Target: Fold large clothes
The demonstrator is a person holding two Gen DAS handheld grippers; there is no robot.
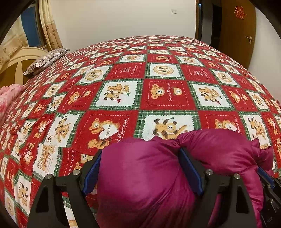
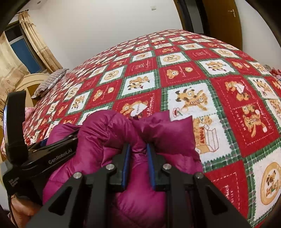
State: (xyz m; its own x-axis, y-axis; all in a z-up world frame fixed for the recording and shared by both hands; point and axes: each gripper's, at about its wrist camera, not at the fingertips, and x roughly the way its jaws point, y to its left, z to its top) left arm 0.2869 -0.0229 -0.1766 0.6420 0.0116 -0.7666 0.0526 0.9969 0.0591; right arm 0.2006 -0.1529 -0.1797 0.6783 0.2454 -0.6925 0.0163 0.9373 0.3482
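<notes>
Looking along the left gripper [image 1: 140, 172], its view alone shows a pink floral quilt [image 1: 8, 96] bunched at the bed's left edge and a red paper cutting [image 1: 240, 12] on the brown door [image 1: 235, 29]. Only the right wrist view shows the left gripper from outside, a black body at the left with a hand [image 2: 21, 210] beneath it.

One magenta puffer jacket [image 1: 145, 184] lies bunched at the near edge of the bed, on the red teddy-bear patchwork bedspread [image 1: 158, 91]. A big bulge of it fills the gap between the left gripper's two blue pads [image 1: 91, 173], which stand wide apart; whether they press on the cloth I cannot tell. The right gripper [image 2: 138, 164] has its two blue pads [image 2: 126, 164] drawn close together, pinching a narrow ridge of the jacket, with puffed folds rising just past the fingertips.

One striped pillow [image 1: 45, 60] lies at the bed's far left, by the cream headboard [image 1: 19, 59].
</notes>
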